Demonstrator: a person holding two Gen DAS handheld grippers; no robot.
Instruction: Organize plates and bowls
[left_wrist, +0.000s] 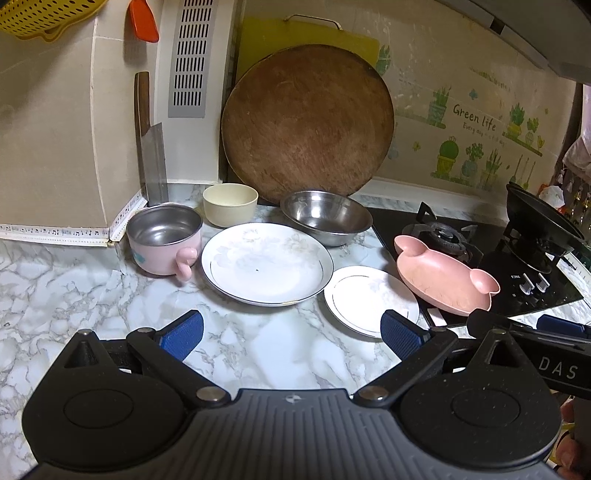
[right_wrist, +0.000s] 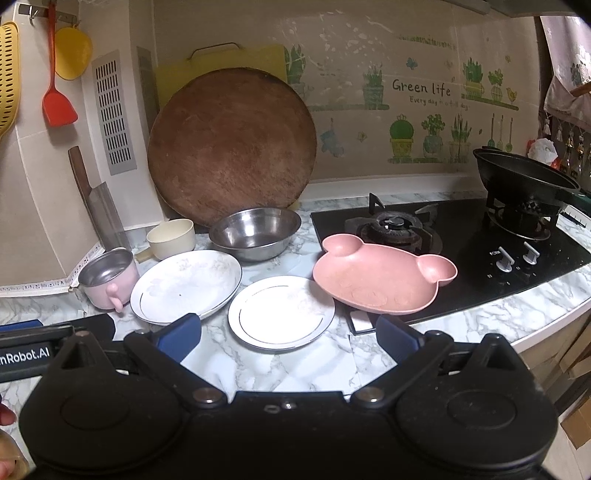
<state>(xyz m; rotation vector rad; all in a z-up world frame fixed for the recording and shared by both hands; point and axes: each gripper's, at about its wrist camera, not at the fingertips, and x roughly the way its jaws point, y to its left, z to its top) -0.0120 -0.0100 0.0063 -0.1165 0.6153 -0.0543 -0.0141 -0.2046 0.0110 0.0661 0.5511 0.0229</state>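
On the marble counter (left_wrist: 74, 288) lie a large white plate (left_wrist: 266, 264) (right_wrist: 186, 284), a small white plate (left_wrist: 369, 299) (right_wrist: 281, 312), a pink bear-shaped plate (left_wrist: 445, 278) (right_wrist: 384, 282) resting partly on the stove, a steel bowl (left_wrist: 327, 216) (right_wrist: 255, 230), a cream bowl (left_wrist: 229, 204) (right_wrist: 171, 238) and a pink steel-lined cup (left_wrist: 164, 240) (right_wrist: 107, 278). My left gripper (left_wrist: 291, 334) is open and empty, just short of both white plates. My right gripper (right_wrist: 288, 336) is open and empty, near the small plate's front rim.
A round wooden board (left_wrist: 306, 123) and a yellow board (left_wrist: 258, 37) lean on the back wall. A cleaver (left_wrist: 151, 155) stands at the left. The black gas stove (right_wrist: 461, 251) is at the right, with a black wok (right_wrist: 524, 177) on its far burner.
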